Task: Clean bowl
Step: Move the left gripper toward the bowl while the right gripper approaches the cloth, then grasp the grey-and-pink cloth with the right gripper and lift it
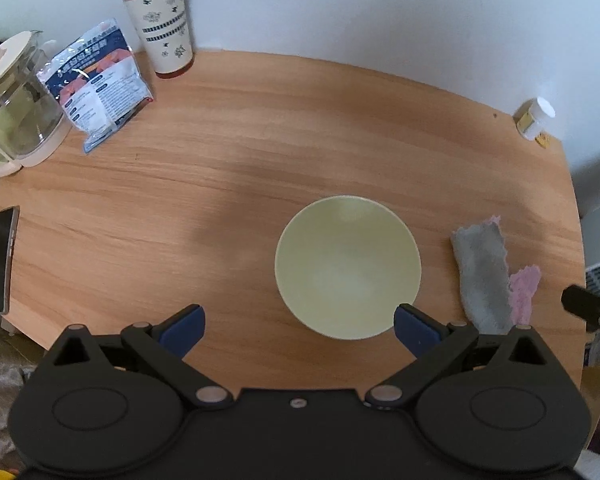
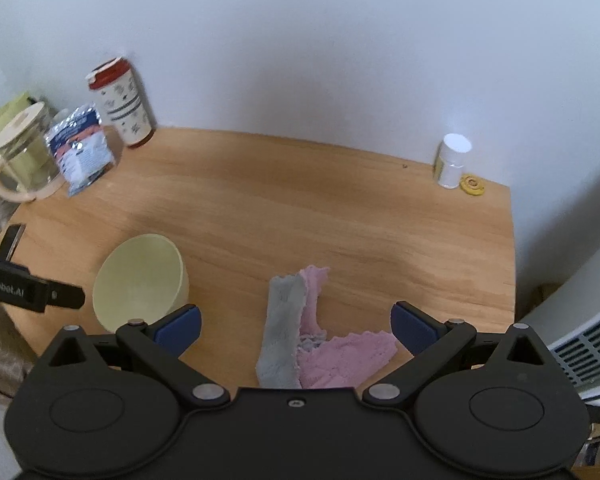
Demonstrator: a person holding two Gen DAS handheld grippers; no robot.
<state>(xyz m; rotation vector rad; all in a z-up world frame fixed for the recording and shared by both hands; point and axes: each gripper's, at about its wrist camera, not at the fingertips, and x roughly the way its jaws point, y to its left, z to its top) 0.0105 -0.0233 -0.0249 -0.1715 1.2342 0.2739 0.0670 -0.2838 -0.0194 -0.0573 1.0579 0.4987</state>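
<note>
A pale yellow-green bowl (image 1: 348,266) stands upright and empty on the wooden table (image 1: 240,160). My left gripper (image 1: 298,330) is open just in front of it, the right fingertip near the bowl's rim. A grey and pink cloth (image 2: 300,340) lies flat on the table, right of the bowl. My right gripper (image 2: 296,330) is open above the cloth, its fingers either side of it. The bowl also shows in the right wrist view (image 2: 140,280), with the left gripper's body (image 2: 28,290) beside it. The cloth shows in the left wrist view (image 1: 488,272).
At the back left stand a red-lidded patterned cup (image 1: 160,20), a blue and white pouch (image 1: 96,84) and a glass jug with a cream lid (image 1: 12,100). A phone (image 1: 0,260) lies at the left edge. A small white bottle (image 2: 452,160) stands at the back right.
</note>
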